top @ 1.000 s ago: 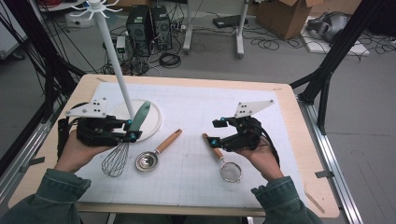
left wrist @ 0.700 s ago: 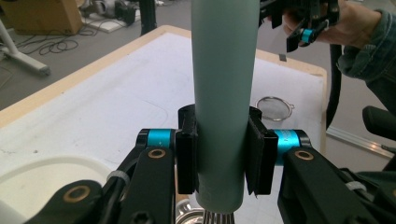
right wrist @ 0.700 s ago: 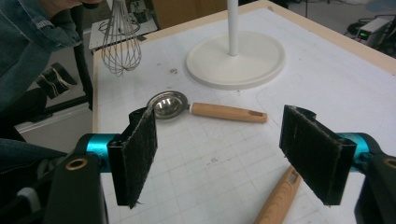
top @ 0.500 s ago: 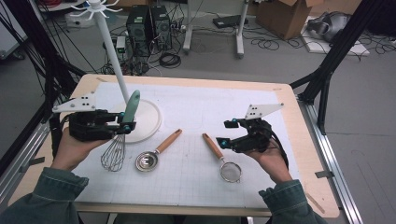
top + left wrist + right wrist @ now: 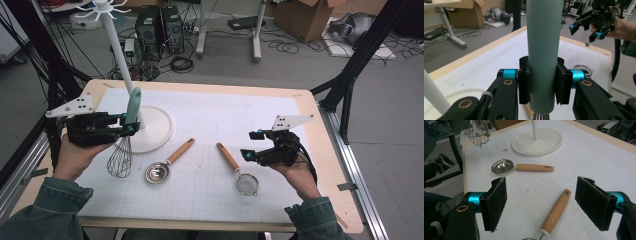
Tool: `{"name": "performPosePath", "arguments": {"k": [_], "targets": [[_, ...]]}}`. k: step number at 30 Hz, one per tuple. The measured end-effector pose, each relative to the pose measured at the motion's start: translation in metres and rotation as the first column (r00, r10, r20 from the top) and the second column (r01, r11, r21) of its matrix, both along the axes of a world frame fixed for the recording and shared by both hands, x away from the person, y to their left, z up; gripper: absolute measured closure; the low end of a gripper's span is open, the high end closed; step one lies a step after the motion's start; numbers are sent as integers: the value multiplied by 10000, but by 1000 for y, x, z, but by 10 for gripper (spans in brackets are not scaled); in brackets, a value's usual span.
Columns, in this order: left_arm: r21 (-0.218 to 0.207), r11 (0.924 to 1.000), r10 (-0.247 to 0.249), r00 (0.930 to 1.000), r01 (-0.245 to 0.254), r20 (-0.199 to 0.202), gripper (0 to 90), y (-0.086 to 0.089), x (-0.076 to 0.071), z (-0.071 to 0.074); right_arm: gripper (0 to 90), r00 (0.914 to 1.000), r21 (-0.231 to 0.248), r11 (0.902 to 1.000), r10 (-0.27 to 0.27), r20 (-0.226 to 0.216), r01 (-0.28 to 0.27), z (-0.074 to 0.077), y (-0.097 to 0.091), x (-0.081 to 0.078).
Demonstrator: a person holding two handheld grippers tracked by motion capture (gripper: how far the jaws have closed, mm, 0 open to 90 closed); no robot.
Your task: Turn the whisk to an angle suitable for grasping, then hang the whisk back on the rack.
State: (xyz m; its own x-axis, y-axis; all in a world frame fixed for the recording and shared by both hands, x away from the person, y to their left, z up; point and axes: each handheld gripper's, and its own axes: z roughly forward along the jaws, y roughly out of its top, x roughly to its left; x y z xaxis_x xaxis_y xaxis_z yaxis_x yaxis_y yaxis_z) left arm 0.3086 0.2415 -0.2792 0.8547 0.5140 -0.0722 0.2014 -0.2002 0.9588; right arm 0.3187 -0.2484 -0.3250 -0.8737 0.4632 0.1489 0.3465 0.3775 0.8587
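My left gripper is shut on the pale green handle of a whisk, held nearly upright with its wire loops hanging just above the mat. In the left gripper view the pads clamp both sides of the whisk handle. My right gripper stands open and empty over the right half of the mat, just right of a small strainer with a wooden handle. In the right gripper view that strainer handle lies on the mat below the open right gripper.
A metal scoop with a wooden handle lies mid-mat. A white hook stand rises from its round base right behind the whisk. The table's edge runs close to the right hand. Cables and boxes cover the floor beyond.
The whisk has swung from a slant to nearly upright and shifted a little left with the left gripper. The right gripper has drawn back to the right, away from the strainer handle.
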Motion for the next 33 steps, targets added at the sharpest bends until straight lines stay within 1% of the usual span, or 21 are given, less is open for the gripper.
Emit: {"name": "performPosePath", "arguments": {"k": [4,5,7,11,15,19,21,24,26,31,32,33], "targets": [[-210,9995,238,9996,-235,120,694,3,1,3,249,10000,-32,10000,-75,-9,75,-1,-3,-1],[-321,9991,277,9995,-273,131,693,4,2,4,249,10000,-31,10000,-87,-29,87,-2,-3,-1],[-402,9987,310,9994,-304,149,694,6,3,5,249,9999,-54,9999,-91,-59,91,-2,-4,-1],[-455,9983,367,9991,-357,205,694,8,3,7,249,9999,-56,9999,-104,11,104,-3,-6,-1],[-565,9976,415,9988,-400,259,693,11,3,9,250,9998,-50,9998,-168,-59,167,-4,-8,-1],[-607,9971,466,9985,-448,290,693,13,3,10,249,9998,-62,9998,-177,20,177,-5,-11,-3],[-670,9966,506,9982,-483,330,693,14,3,11,249,9998,-103,9998,-189,-44,189,-4,-12,-3],[-733,9959,564,9976,-534,394,693,15,4,14,249,9997,-94,9997,-226,-6,226,-5,-13,-4],[-770,9953,618,9971,-583,441,693,17,5,16,249,9997,-112,9996,-246,-15,246,-5,-14,-4],[-1027,9926,706,9962,-650,517,693,21,8,23,249,9996,-124,9995,-275,-27,274,-4,-15,-5],[-1030,9925,717,9961,-661,518,693,21,8,24,249,9996,-139,9995,-275,-78,274,-4,-15,-5],[-1045,9922,729,9960,-673,510,694,21,9,26,249,9996,-139,9995,-273,-36,273,-5,-15,-4]]}}
